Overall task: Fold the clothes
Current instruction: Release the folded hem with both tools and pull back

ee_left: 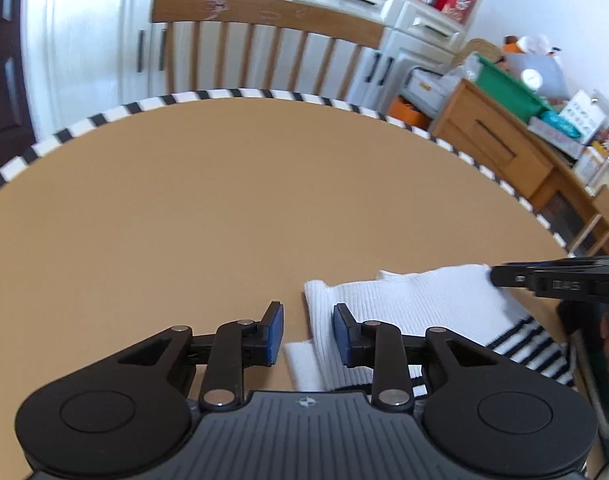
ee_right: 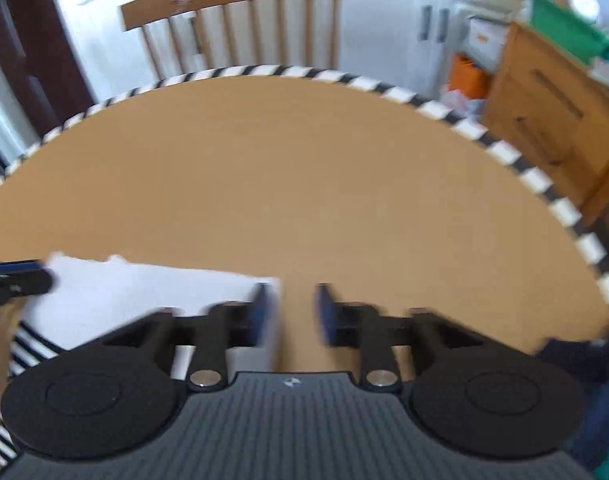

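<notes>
A white ribbed garment [ee_left: 408, 304] with a navy-striped hem lies folded on the near part of the brown table [ee_left: 232, 200]. My left gripper [ee_left: 307, 332] is open and empty, its jaws straddling the garment's left edge. In the left wrist view the right gripper [ee_left: 500, 276] comes in from the right, at the garment's far right corner. In the blurred right wrist view my right gripper [ee_right: 290, 314] is open and empty, its left finger [ee_right: 260, 314] over the white garment's [ee_right: 144, 288] right edge. The left gripper's tip [ee_right: 20, 280] shows at the far left.
The table [ee_right: 288, 168] has a black-and-white striped rim [ee_left: 232, 94]. A wooden chair [ee_left: 264, 36] stands behind it, in front of white cabinets [ee_left: 84, 40]. A wooden sideboard [ee_left: 500, 140] with a green box [ee_left: 508, 84] and clutter stands on the right.
</notes>
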### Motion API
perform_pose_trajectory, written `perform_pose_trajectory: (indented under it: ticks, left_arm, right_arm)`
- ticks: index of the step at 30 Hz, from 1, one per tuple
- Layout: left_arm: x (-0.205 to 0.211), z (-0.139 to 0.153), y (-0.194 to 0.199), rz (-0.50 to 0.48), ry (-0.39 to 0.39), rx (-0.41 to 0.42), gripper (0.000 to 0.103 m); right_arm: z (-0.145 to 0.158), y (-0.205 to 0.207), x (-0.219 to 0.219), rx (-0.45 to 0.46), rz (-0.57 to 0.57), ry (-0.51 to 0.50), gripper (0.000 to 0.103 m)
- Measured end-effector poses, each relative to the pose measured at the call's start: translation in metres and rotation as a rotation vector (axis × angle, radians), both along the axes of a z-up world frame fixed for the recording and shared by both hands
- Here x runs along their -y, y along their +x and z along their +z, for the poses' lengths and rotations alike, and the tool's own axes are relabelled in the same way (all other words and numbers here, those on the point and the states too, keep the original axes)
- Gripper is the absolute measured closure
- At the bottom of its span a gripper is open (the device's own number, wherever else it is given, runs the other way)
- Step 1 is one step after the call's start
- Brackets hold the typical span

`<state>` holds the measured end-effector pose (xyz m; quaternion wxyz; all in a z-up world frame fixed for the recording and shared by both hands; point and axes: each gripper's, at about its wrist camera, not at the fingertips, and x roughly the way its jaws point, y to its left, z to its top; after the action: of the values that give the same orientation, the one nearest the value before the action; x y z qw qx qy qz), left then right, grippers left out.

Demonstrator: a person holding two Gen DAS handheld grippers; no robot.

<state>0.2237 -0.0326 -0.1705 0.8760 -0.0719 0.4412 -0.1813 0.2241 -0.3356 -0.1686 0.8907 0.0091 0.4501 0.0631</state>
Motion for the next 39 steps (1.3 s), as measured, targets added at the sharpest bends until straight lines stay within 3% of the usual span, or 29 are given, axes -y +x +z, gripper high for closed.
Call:
perform_pose_trajectory:
  ticks: [1,5,9,13,17,18,19,20,23,29,32,34,36,39]
  left_arm:
    - [-0.001,0.003,-0.001,0.004,0.002,0.0,0.076]
    - [-0.016,0.027,-0.065,-0.079,-0.034,-0.07,0.072]
    - [-0.019,0.019,-0.146,-0.146,0.02,-0.089,0.072]
    - [-0.017,-0.006,-0.188,-0.138,0.034,-0.159,0.073]
    - [-0.01,-0.013,-0.197,-0.095,0.003,-0.144,0.073]
    - [-0.008,-0.013,-0.199,-0.088,0.003,-0.145,0.074]
    - [-0.005,-0.013,-0.2,-0.094,0.014,-0.144,0.087]
    - [-0.001,-0.014,-0.201,-0.104,0.028,-0.143,0.095]
    - [-0.002,-0.01,-0.203,-0.108,0.072,-0.13,0.096]
    - [-0.013,-0.01,-0.208,-0.078,0.074,-0.154,0.099]
    - [-0.018,-0.005,-0.21,-0.068,0.06,-0.168,0.097]
    - [-0.024,0.006,-0.214,-0.065,0.051,-0.168,0.097]
    - [-0.029,0.022,-0.216,-0.063,0.025,-0.13,0.096]
    - [-0.013,0.039,-0.2,-0.084,-0.056,-0.002,0.082]
  right_arm:
    - [0.006,-0.005,0.002,0.014,-0.018,-0.015,0.065]
    - [0.048,-0.082,0.025,0.088,0.055,0.172,0.066]
    - [0.037,-0.171,0.026,-0.013,0.106,0.244,0.069]
    - [0.011,-0.227,0.018,-0.123,0.095,0.298,0.069]
    - [-0.007,-0.241,0.015,-0.162,0.041,0.341,0.07]
    - [-0.008,-0.243,0.016,-0.16,0.028,0.362,0.088]
    - [-0.007,-0.241,0.018,-0.164,0.028,0.4,0.094]
    - [-0.005,-0.241,0.018,-0.158,0.035,0.399,0.096]
    - [0.005,-0.24,0.017,-0.132,0.077,0.305,0.097]
    - [0.0,-0.24,0.024,-0.147,0.084,0.259,0.097]
    - [0.002,-0.242,0.025,-0.142,0.057,0.267,0.087]
    - [0.012,-0.243,0.027,-0.108,0.052,0.241,0.071]
    - [0.025,-0.244,0.029,-0.049,0.057,0.202,0.07]
    - [0.037,-0.226,0.019,0.055,0.086,0.202,0.07]
